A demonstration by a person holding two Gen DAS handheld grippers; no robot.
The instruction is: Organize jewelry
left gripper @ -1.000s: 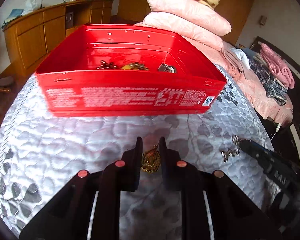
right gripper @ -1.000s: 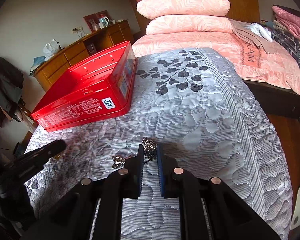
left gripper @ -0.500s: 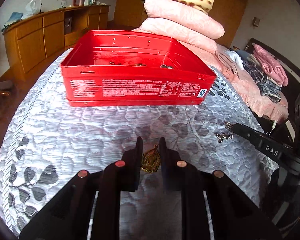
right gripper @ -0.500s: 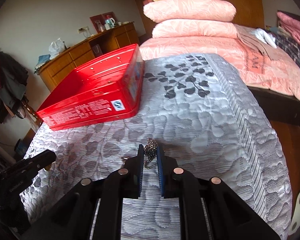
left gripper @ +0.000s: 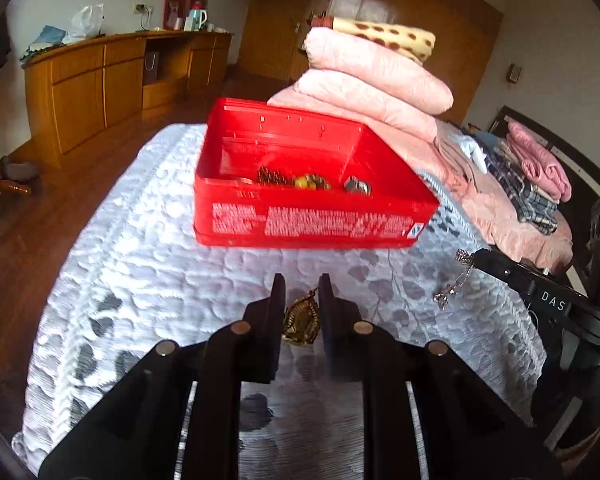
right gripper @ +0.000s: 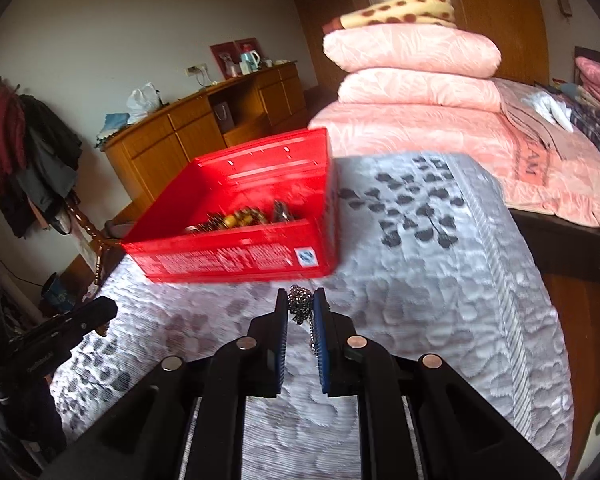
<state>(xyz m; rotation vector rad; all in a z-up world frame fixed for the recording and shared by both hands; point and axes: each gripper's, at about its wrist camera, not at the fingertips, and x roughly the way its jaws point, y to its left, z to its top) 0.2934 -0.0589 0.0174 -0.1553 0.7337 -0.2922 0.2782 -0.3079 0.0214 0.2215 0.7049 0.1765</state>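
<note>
Jewelry in both our grippers: left gripper (left gripper: 301,286) clamps a gold pendant (left gripper: 300,320), right gripper (right gripper: 300,300) a beaded chain (right gripper: 299,307). Red tin (right gripper: 236,256) on the bed (right gripper: 440,280) lies directly ahead, nearer our right gripper, we judge.

Left gripper (left gripper: 301,294): two matte black flat fingers (left gripper: 277,304), plain inner faces, tapering to thin tips. Behind them, black angular linkage arms with four round metallic pivot pins (left gripper: 241,326), coppery to silver in tone; pale slide rails between the arms.

Right gripper (right gripper: 300,306): same black build, four matching pins (right gripper: 246,343), but blue ribbed pads (right gripper: 320,332) line the inner finger faces. Seen from the left wrist camera, its black side bar carries white lettering "DAS" (left gripper: 553,300).
</note>
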